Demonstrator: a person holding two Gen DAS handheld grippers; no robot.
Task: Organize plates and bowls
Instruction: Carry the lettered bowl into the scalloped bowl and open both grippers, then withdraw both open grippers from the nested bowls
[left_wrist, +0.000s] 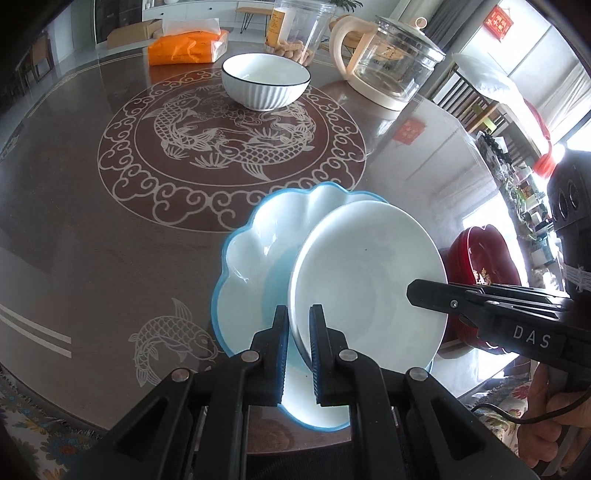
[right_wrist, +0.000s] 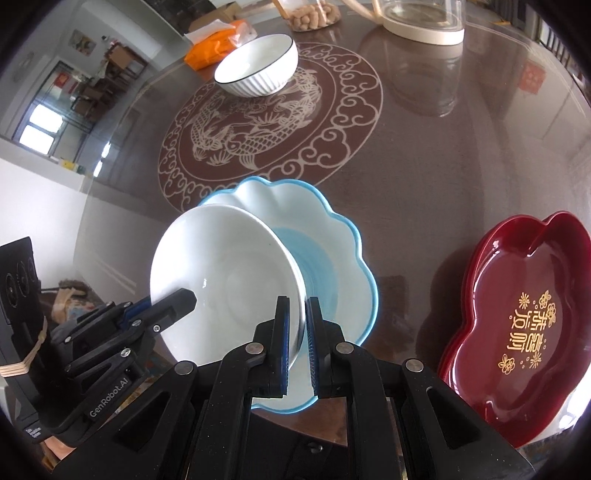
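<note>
A plain white plate (left_wrist: 365, 280) is held tilted over a blue-rimmed scalloped plate (left_wrist: 258, 236) that lies on the table near the front edge. My left gripper (left_wrist: 298, 332) is shut on the white plate's near-left rim. My right gripper (right_wrist: 297, 325) is shut on the same plate's (right_wrist: 221, 280) opposite rim, above the scalloped plate (right_wrist: 332, 236). Each gripper shows in the other's view: the right one (left_wrist: 424, 293) and the left one (right_wrist: 184, 297). A white ribbed bowl with a dark rim (left_wrist: 266, 81) stands at the far middle of the table, also in the right wrist view (right_wrist: 258, 64).
A dark red lacquer tray (right_wrist: 524, 317) lies at the right of the table, seen also in the left wrist view (left_wrist: 476, 262). A glass kettle (left_wrist: 391, 62), a clear jar of peanuts (left_wrist: 295, 29) and an orange tissue pack (left_wrist: 188, 46) stand at the far edge.
</note>
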